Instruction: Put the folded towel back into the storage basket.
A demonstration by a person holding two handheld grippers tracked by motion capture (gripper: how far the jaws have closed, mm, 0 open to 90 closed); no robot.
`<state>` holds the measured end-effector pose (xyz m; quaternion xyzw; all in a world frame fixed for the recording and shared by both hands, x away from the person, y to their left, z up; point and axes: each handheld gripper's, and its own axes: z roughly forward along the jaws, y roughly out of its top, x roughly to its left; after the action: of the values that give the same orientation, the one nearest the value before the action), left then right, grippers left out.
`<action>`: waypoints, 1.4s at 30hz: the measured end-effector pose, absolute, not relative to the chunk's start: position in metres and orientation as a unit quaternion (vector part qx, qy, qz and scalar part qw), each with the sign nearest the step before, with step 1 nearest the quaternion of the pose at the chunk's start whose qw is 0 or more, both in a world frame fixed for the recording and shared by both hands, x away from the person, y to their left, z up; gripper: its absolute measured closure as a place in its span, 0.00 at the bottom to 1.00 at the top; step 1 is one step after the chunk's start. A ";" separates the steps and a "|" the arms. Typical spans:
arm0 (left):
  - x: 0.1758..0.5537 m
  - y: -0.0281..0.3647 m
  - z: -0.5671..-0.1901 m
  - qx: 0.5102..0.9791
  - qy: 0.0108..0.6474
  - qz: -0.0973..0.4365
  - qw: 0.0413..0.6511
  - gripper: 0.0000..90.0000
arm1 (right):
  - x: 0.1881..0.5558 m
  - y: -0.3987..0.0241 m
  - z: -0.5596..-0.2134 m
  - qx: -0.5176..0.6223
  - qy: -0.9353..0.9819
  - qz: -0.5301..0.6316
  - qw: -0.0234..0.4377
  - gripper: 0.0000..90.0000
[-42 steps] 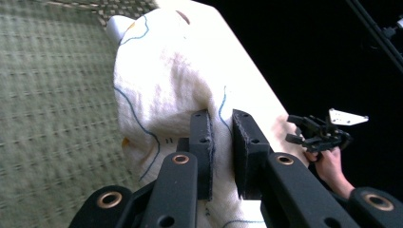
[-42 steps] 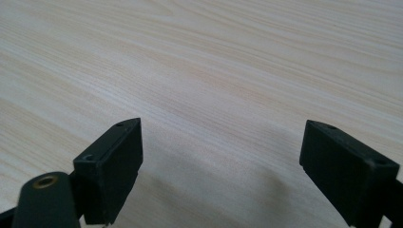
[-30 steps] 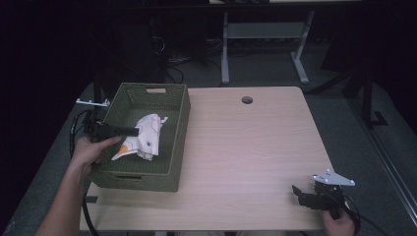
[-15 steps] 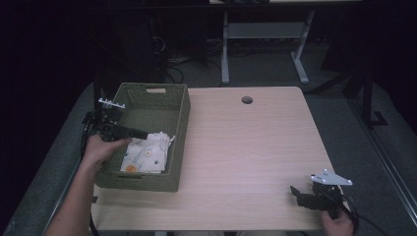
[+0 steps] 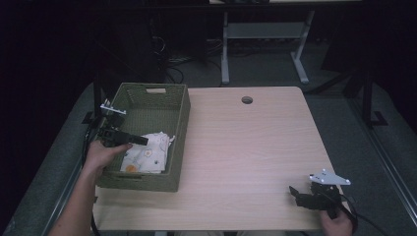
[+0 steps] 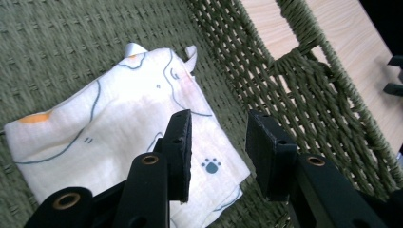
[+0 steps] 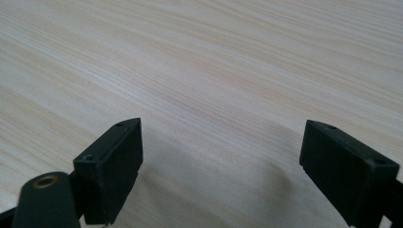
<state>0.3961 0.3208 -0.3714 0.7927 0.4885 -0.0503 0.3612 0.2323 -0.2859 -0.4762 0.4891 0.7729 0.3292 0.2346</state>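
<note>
A white cloth [image 5: 147, 153] with orange patches and a paw print lies folded on the floor of the green woven basket [image 5: 179, 123] at the table's left. My left gripper [image 5: 142, 140] hovers over the cloth's near-left part, held by a hand over the basket's left rim. In the left gripper view its jaws [image 6: 216, 126] stand apart above the cloth [image 6: 95, 133], next to the basket wall [image 6: 285, 71]. They have just been closing, with nothing pinched between them. My right gripper [image 5: 295, 192] rests open at the table's front right corner, over bare wood [image 7: 214, 61].
The light wooden table [image 5: 246, 147] has a round cable hole [image 5: 247, 100] near its far edge. Behind the table stand the legs of a grey desk frame [image 5: 224, 54] and cables on a dark floor.
One second ago the left gripper held the cloth bunched up inside the basket. The cloth has since dropped flat onto the basket floor, and the gripper has drawn back toward the left rim. The right gripper stayed put.
</note>
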 end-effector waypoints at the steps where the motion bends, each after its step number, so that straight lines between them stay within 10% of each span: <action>1: 0.396 0.320 -0.372 0.795 0.487 -0.050 0.358 0.70 | 0.232 -0.286 -0.476 0.488 0.774 0.329 0.235 0.15; 14: 0.414 0.314 -0.387 0.796 0.517 -0.063 0.309 0.98 | 0.232 -0.286 -0.475 0.488 0.771 0.332 0.238 0.15; 28: 0.433 0.302 -0.426 0.824 0.543 -0.049 0.155 0.92 | 0.230 -0.290 -0.473 0.492 0.768 0.334 0.239 0.15; 42: 0.425 0.298 -0.411 0.827 0.521 -0.046 0.204 0.80 | 0.231 -0.287 -0.473 0.482 0.774 0.330 0.242 0.15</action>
<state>0.4248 0.2976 -0.4107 0.8274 0.5211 -0.0460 0.2043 0.2305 -0.2867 -0.4734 0.4823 0.7743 0.3305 0.2421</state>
